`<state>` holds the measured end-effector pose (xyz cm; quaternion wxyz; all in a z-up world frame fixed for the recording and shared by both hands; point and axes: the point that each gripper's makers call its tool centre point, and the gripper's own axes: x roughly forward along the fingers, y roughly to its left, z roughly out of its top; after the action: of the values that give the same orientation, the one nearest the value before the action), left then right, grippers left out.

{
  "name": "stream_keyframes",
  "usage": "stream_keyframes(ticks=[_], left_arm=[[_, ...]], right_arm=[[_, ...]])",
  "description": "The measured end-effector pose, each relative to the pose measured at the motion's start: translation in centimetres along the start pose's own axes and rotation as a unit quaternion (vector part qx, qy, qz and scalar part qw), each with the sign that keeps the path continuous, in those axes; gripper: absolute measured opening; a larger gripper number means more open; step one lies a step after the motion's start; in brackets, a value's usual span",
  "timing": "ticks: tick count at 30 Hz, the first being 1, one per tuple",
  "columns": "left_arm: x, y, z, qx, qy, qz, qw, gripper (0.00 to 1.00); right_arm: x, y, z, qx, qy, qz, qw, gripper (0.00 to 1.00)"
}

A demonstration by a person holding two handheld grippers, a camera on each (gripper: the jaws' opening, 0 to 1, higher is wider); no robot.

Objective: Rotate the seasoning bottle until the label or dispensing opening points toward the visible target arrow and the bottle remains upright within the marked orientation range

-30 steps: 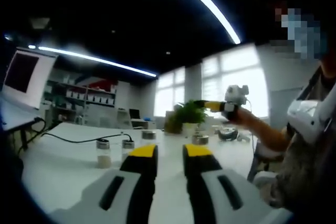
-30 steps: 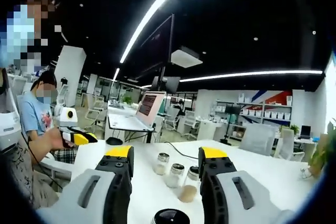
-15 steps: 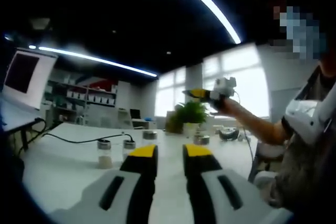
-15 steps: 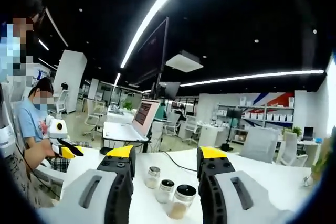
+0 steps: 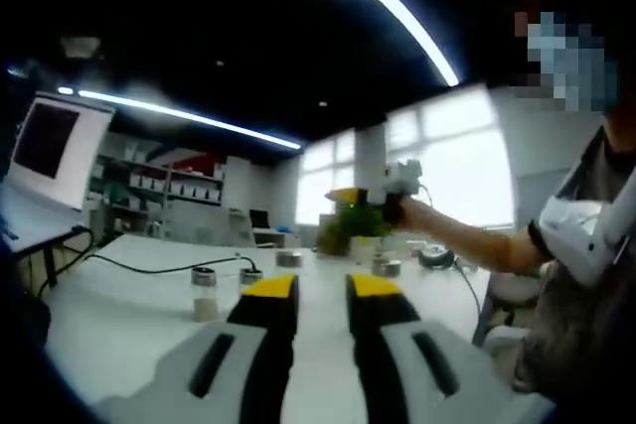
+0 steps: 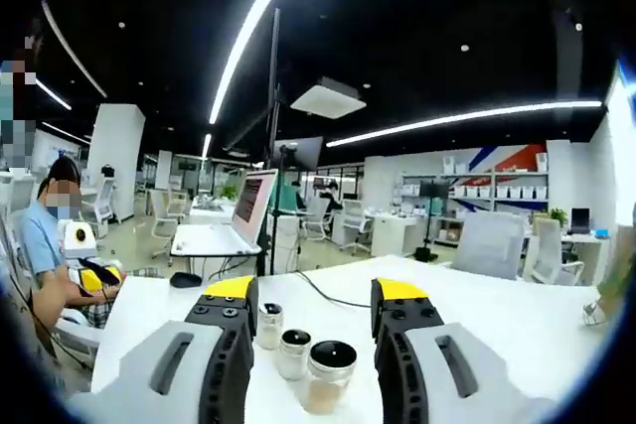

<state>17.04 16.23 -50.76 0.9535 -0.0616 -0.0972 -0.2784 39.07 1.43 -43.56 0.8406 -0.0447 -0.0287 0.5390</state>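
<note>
White bench (image 6: 517, 330) carried three seasoning bottles (image 6: 295, 352); your right gripper (image 6: 316, 307) and left gripper (image 5: 322, 290) hovered released, grasping nothing; approach step; next, you needed to descend.

The left gripper view looks low along its own jaws across the white table (image 5: 119, 295) toward the windows (image 5: 452, 161), with the right gripper (image 5: 350, 196) raised ahead to its right. The right gripper view faces over the same table (image 6: 517, 320) toward the open office, three bottles (image 6: 295, 359) close between its jaws. Both views share the tabletop and bottles (image 5: 204, 292).
</note>
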Motion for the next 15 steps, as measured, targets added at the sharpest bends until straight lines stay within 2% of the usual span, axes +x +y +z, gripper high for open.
stream_keyframes(ticks=[3, 7, 10, 12, 15], left_arm=[[0.0, 0.3, 0.0, -0.004, -0.003, 0.002, 1.0000, 0.20], [0.3, 0.4, -0.3, -0.003, 0.003, 0.003, 1.0000, 0.20], [0.4, 0.5, -0.4, -0.009, 0.004, 0.002, 0.9999, 0.20], [0.6, -0.1, 0.1, -0.031, -0.015, -0.018, 0.9992, 0.20], [0.7, 0.3, -0.2, -0.026, -0.007, -0.011, 0.9996, 0.20]], right_arm=[[0.6, -0.2, -1.8, 0.008, 0.016, 0.021, 0.9996, 0.48], [1.1, 0.1, -3.3, 0.029, 0.028, 0.075, 0.9964, 0.51], [1.3, -0.5, -3.8, 0.023, 0.037, 0.087, 0.9953, 0.51], [1.5, -0.5, -4.1, 0.017, 0.043, 0.094, 0.9945, 0.51], [2.1, -0.7, -4.9, 0.015, 0.054, 0.100, 0.9934, 0.51]])
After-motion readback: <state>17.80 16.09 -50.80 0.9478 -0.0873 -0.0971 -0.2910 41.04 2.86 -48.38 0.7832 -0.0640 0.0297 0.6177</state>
